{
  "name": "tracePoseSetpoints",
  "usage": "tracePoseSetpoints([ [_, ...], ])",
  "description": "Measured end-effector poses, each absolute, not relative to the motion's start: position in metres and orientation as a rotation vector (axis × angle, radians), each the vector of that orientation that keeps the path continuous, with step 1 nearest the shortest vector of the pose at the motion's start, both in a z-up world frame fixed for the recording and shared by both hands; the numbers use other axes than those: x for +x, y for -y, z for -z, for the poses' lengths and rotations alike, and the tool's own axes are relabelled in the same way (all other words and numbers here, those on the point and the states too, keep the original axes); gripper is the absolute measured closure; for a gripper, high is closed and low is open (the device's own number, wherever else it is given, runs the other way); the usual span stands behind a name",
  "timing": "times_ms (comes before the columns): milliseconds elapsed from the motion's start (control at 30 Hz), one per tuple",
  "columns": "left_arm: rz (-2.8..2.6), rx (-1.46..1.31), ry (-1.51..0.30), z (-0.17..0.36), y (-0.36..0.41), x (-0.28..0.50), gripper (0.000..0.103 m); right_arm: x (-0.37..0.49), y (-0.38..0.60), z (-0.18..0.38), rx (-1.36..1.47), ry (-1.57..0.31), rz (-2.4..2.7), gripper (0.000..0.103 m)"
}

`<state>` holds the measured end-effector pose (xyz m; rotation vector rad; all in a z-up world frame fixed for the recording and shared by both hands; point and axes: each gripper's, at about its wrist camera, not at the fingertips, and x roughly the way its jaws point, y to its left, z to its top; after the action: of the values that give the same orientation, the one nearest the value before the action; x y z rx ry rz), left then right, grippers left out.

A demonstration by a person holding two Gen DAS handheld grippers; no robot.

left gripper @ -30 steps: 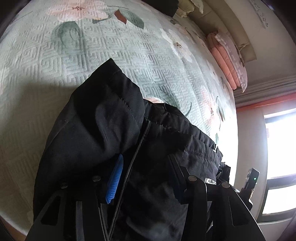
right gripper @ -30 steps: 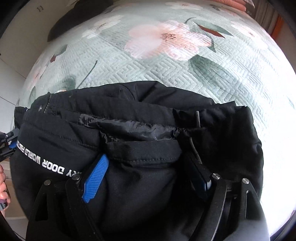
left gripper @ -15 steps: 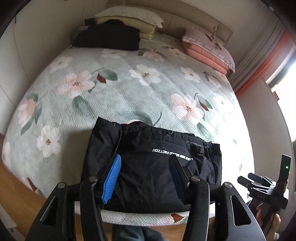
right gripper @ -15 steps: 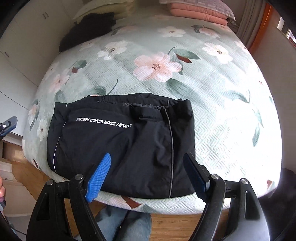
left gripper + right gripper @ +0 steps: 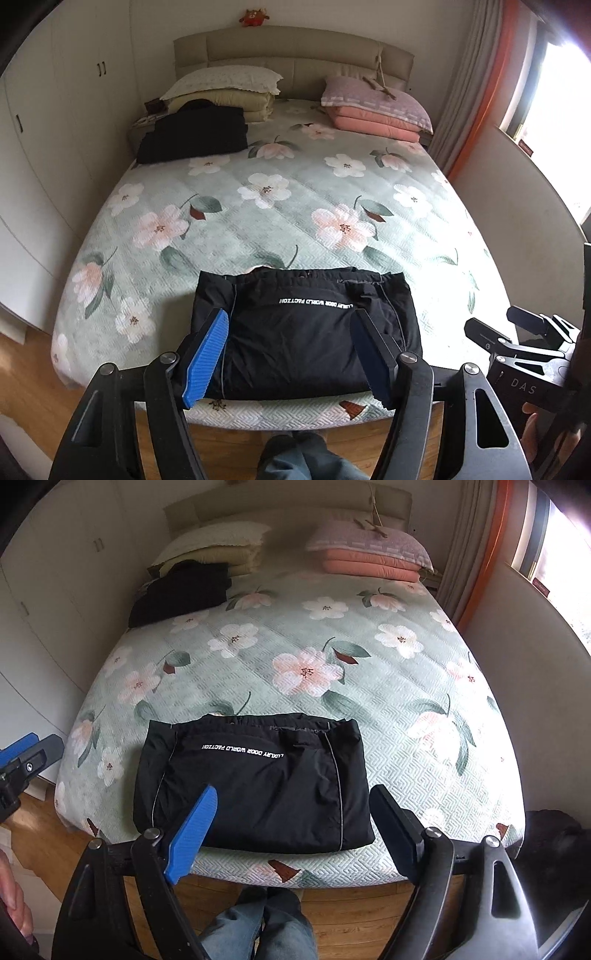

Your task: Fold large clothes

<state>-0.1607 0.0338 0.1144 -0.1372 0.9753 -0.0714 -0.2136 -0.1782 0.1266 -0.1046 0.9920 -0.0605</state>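
Green quilted bedspread (image 5: 295, 221) with a pink-and-white floral print covers the bed; stacked pillows (image 5: 225, 92) and a second dark garment (image 5: 194, 134) lie at the padded headboard (image 5: 295, 51). White cupboards (image 5: 48, 122) stand left, an orange-edged curtain (image 5: 476, 96) right. Lettering reads "LUXURY DOOR WORLD FACTION", upside down. The black jacket (image 5: 255, 779) lies folded into a flat rectangle at the bed's near edge. Left gripper (image 5: 295, 354) and right gripper (image 5: 295, 834) are spread, holding nothing, clear of the fabric.
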Motion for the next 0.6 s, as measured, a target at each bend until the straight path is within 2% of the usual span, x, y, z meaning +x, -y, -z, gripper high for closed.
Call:
tracePoseSetpoints([
  [600, 0.047, -0.06, -1.035, -0.102, -0.033, -0.202, 0.033, -0.243, 0.153, -0.12, -0.113, -1.031, 0.09, 0.017],
])
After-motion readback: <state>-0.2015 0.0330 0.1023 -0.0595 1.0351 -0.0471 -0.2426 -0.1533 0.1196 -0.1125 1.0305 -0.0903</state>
